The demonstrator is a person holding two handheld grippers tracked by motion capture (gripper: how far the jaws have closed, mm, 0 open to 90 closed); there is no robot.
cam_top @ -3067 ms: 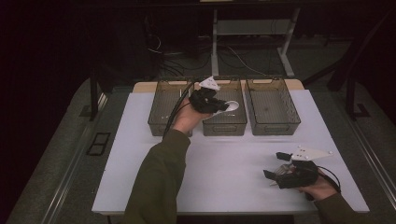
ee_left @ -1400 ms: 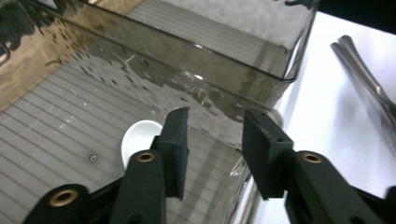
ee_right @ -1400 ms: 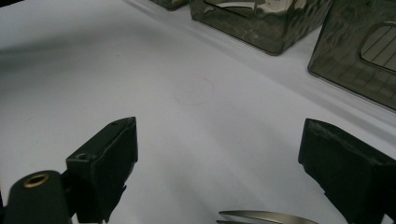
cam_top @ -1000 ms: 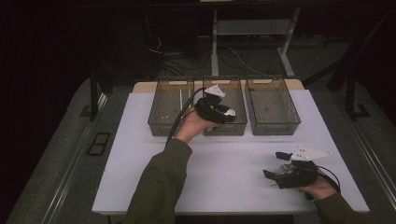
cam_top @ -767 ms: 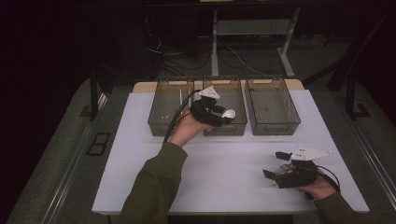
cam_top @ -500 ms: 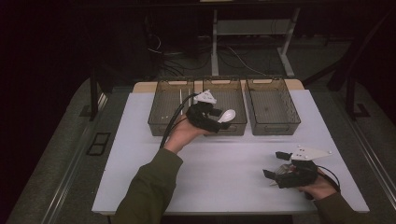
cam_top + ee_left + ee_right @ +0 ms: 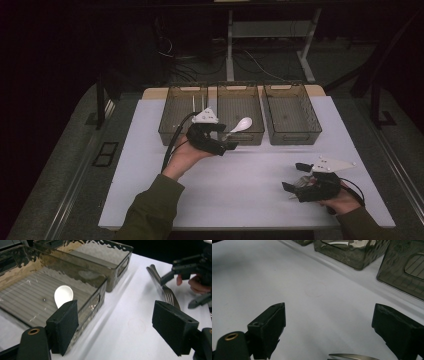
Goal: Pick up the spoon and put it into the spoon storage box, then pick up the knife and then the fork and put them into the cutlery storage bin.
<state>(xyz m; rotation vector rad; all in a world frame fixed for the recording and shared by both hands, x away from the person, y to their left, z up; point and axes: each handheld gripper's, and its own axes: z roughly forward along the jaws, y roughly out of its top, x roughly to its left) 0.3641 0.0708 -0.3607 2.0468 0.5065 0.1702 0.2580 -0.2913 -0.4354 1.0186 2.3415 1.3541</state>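
We saw left gripper jaws wide apart, just been opening, nothing between; white spoon lay in middle bin, beyond left jaw, its handle hidden behind that jaw. Right gripper jaws wide, gripping nothing; fork lay between them, cut off at frame bottom.

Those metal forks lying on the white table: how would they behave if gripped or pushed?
The forks look like thin polished metal, so probably stiff and slippery to grip. They lie flat, close together on the table, so a push would likely slide them, not roll them.
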